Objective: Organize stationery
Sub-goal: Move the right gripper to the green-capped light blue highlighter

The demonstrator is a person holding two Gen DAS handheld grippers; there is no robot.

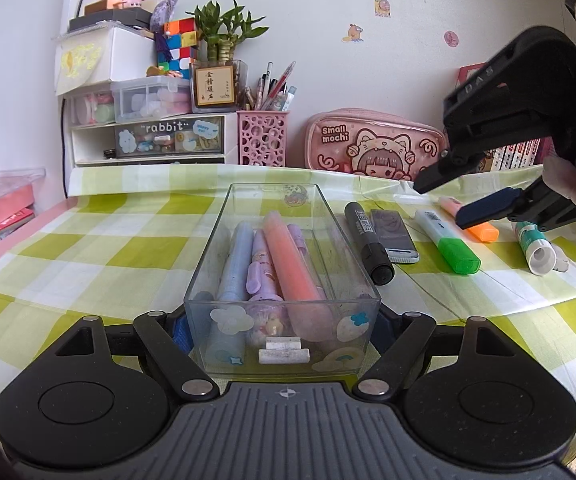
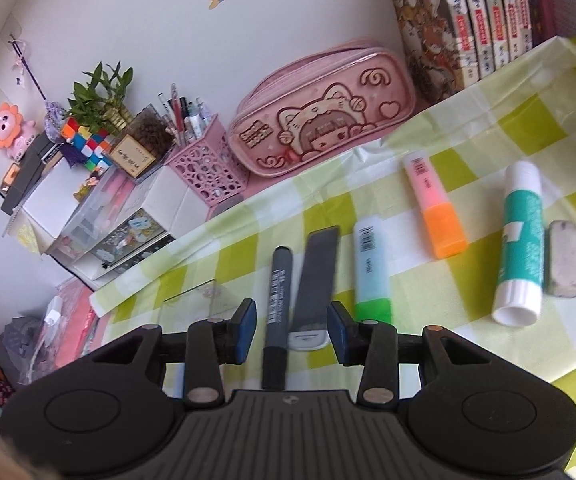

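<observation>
Gripping the clear box [image 1: 282, 276] at its near end, left tool [image 1: 284, 332] steadies it on the surface. Right tool [image 2: 291, 330], pads apart w/ nothing clamped, hovers over black marker [image 2: 278, 308] & grey case [image 2: 315, 280]; should center on marker only, lower, then squeeze mid-barrel.

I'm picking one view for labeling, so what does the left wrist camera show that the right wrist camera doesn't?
Only the left wrist view shows the clear box gripped by the left gripper, with pens inside, and the right gripper from outside.

Only the right wrist view shows the eraser in full.

Both show the black marker, green highlighter, orange highlighter, glue stick and pink pencil case.
</observation>
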